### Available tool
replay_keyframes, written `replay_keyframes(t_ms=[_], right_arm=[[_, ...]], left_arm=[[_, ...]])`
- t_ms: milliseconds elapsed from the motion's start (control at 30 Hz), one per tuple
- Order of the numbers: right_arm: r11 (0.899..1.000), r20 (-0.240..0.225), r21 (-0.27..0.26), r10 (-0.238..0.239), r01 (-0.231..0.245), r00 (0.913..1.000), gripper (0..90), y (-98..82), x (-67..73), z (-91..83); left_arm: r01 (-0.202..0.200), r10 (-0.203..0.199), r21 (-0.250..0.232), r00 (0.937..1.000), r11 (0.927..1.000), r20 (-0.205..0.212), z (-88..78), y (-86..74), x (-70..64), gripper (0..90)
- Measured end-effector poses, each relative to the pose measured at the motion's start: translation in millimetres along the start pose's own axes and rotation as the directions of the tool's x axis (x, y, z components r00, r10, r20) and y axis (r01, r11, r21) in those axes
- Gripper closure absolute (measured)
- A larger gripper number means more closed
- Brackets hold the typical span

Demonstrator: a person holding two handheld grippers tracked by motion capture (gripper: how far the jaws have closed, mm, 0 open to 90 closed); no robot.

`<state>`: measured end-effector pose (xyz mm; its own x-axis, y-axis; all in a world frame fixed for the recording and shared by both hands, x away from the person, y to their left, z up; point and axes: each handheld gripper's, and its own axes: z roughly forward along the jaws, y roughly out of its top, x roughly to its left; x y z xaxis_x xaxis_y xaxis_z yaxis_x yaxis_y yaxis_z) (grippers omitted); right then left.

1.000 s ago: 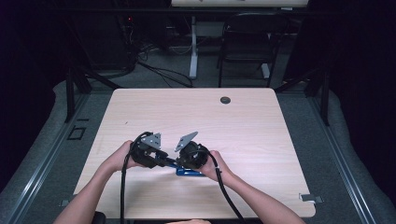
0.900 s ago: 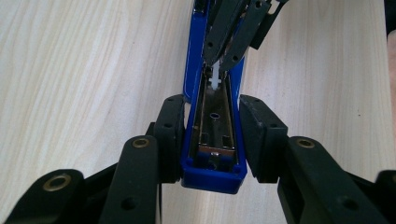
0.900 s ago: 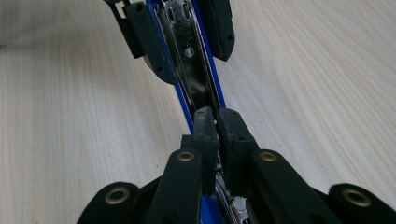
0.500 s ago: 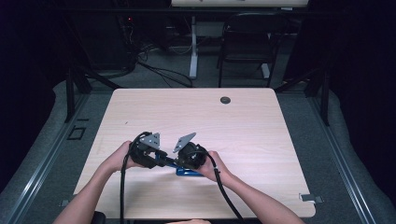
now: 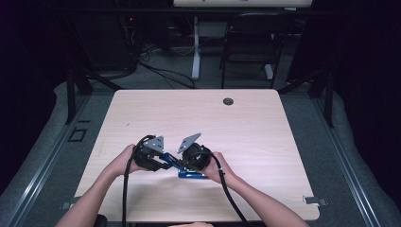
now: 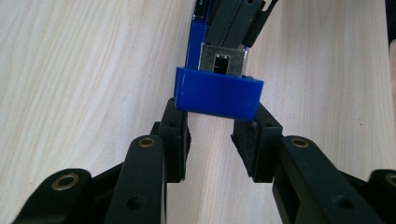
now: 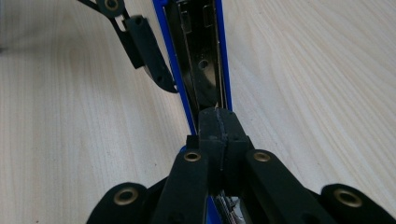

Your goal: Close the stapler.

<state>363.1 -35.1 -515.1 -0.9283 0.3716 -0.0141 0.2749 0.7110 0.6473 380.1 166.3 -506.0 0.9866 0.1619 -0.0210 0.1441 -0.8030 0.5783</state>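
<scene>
A blue stapler is lying near the front edge of the table, between the person's two hands, and both grippers are working on it at once. The left gripper is pinching the stapler's blue end cap between its pads, one pad on each side wall, with the metal magazine showing just above the cap. Its jaws have just been closing, with that blue end between them. The right gripper is pressing its jaws fully together on the stapler's other end, and its view is looking straight down the opened metal channel framed by blue rails; whether the pads are clamping a thin edge or merely bearing on the stapler, I cannot tell. In the high view the two grippers are pointing toward each other over the stapler, the left gripper at its left and the right gripper just beside it. The step in hand looks like opening or pulling apart the stapler, probably to reach the staple track. The next move is likely calling for one gripper to be holding firm while the other is drawing its end away along the stapler's length, gently, since a slipping pad could let the spring-loaded part snap back.
</scene>
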Motion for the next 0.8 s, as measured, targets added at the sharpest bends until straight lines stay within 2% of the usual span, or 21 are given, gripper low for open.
replay_keyframes(t_ms=[67,200,267,400,433,467,500,533,600,667,767,800], right_arm=[[1.000,0.001,-0.007,0.005,-0.005,1.0000,90.0,-0.9,-0.4,-1.0],[1.000,0.004,-0.005,0.009,-0.009,0.9999,90.0,-3.4,-1.9,-5.8],[1.000,0.007,-0.006,0.017,-0.017,0.9998,90.0,-5.0,-2.5,-8.4],[1.000,0.017,0.000,0.023,-0.023,0.9996,90.0,-9.2,-4.9,-12.9],[1.000,0.019,-0.004,0.030,-0.030,0.9994,90.0,-10.6,-5.7,-13.7],[0.999,0.018,0.001,0.032,-0.032,0.9993,90.0,-11.9,-7.2,-15.0],[0.999,0.020,0.002,0.036,-0.036,0.9992,90.0,-13.2,-8.3,-16.0],[0.999,0.019,0.000,0.038,-0.038,0.9991,90.0,-14.6,-9.5,-17.0],[0.999,0.013,-0.003,0.046,-0.046,0.9989,89.9,-16.0,-9.5,-17.4],[0.999,0.019,0.003,0.039,-0.039,0.9991,88.0,-15.6,-8.7,-17.5],[0.999,0.024,0.008,0.039,-0.039,0.9990,87.3,-16.4,-10.0,-19.2],[0.998,0.025,-0.001,0.059,-0.059,0.9979,87.4,-18.7,-13.0,-22.1]], left_arm=[[0.003,-0.003,-0.014,0.9999,0.9999,-0.010,1.3,0.0,-0.7,65.5],[-0.005,0.005,-0.032,1.0000,0.9995,0.003,5.0,3.0,-1.1,66.0],[-0.009,0.009,-0.032,0.9999,0.9994,-0.009,11.0,4.9,-2.5,66.6],[-0.028,0.028,-0.006,0.9996,0.9996,-0.008,20.8,10.9,-3.0,66.9],[-0.026,0.026,-0.018,0.9994,0.9995,-0.022,23.4,12.1,-4.0,66.7],[-0.031,0.030,-0.010,0.9991,0.9995,-0.030,24.4,14.1,-4.4,66.6],[-0.031,0.031,-0.017,0.9992,0.9994,-0.027,26.4,15.1,-4.6,66.6],[-0.036,0.036,-0.002,0.9993,0.9993,-0.011,26.9,16.1,-3.8,66.4],[-0.027,0.026,-0.018,0.9995,0.9995,-0.018,29.8,15.9,-4.6,65.9],[-0.033,0.033,-0.009,0.9994,0.9994,-0.002,33.2,17.5,-3.4,65.5],[-0.024,0.024,-0.027,0.9996,0.9993,-0.012,35.1,17.4,-4.0,65.5],[-0.021,0.021,-0.027,0.9998,0.9994,0.000,35.4,17.6,-3.4,65.5]])
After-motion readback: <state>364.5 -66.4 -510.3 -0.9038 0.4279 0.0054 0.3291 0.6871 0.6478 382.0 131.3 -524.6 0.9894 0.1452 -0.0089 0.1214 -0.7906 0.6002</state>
